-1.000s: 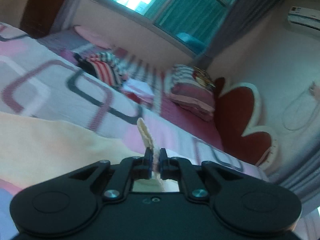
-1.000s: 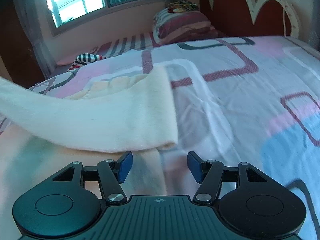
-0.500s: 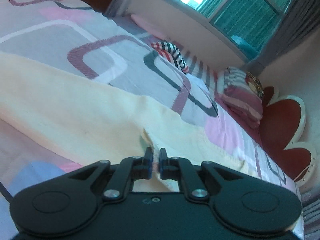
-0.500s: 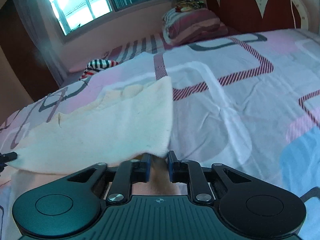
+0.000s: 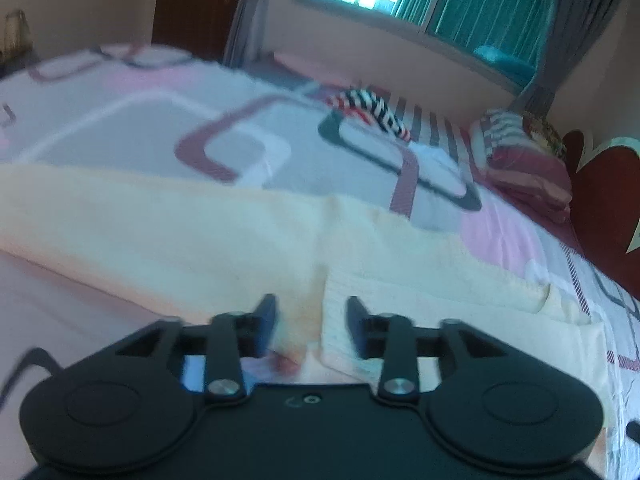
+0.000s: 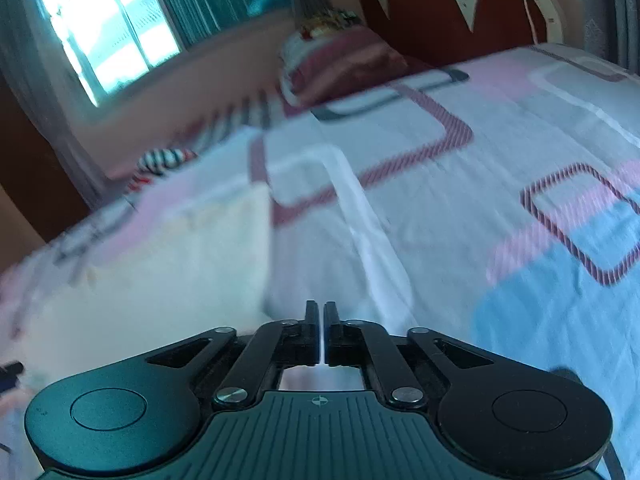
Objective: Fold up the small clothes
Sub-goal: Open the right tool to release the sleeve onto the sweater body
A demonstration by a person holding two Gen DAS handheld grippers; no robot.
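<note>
The left gripper (image 5: 312, 322) hangs low over the bed (image 5: 132, 128), pointing down at the pale cream knitted garment (image 5: 192, 240). Its jaws are opening and stand moderately apart; cloth lies beneath the gap, but the pads do not press on it.

The cream garment lies spread flat on the bed's patterned sheet, printed with pink, grey and maroon rounded rectangles. In the left wrist view one layer is folded over, with its edge running just ahead of the right finger.

The right gripper (image 6: 321, 316) sits over bare sheet, just beside the right-hand edge of the cream garment (image 6: 168, 280). Its jaws are nearly together, with only a thin slit of light between the pads, and they are opening slightly. No cloth shows between them.

Farther back, a black, white and red striped cloth bundle (image 5: 374, 110) lies on the bed. A stack of maroon striped pillows (image 5: 524, 160) rests against the dark red scalloped headboard (image 6: 424, 36).
</note>
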